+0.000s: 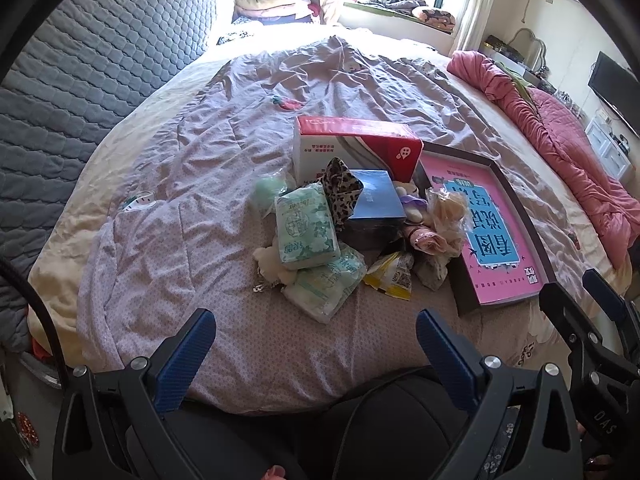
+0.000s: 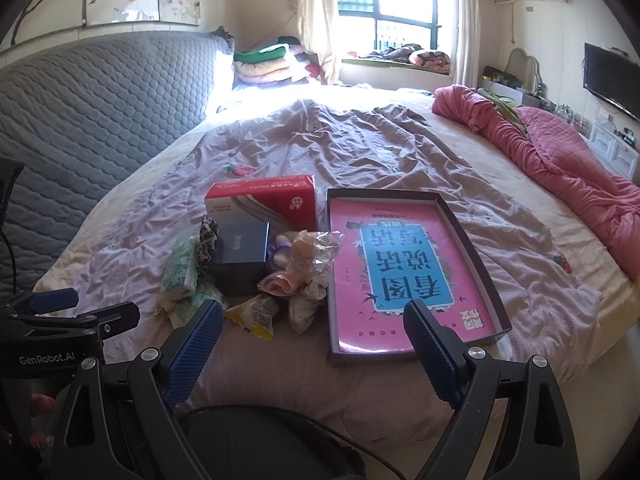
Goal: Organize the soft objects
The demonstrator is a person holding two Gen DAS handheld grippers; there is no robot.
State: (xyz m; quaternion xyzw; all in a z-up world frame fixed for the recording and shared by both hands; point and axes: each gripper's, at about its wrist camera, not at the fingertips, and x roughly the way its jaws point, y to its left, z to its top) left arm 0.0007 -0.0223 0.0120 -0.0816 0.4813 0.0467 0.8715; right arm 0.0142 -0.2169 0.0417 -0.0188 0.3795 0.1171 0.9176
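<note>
Soft objects lie heaped on the bed's lilac quilt (image 1: 168, 248), pressed between a red-and-white carton (image 1: 352, 148) behind and a shallow tray with a pink printed base (image 2: 404, 272) to their right, which looks the likely place for them.

Largest of the heap are two green-printed tissue packs (image 1: 306, 232), one leaning on the other at the left front. They should be light and squashy under slick film, so a grip across the narrow middle would probably hold better than one at a corner. A leopard-print cloth piece (image 1: 340, 192) stands crumpled beside a dark blue box (image 1: 376, 204), which is stiff and not one of the soft things. Right of the box sits a plush toy in a clear crinkled bag (image 2: 316, 252); the film may slide, so pinching through to the stuffing seems safer. Smaller still, a yellow snack packet (image 2: 256, 314) lies at the front, thin and best taken by its sealed edge.

The left gripper (image 1: 316, 340) and the right gripper (image 2: 316, 332) both hang short of the heap, fingers spread wide, holding nothing.
</note>
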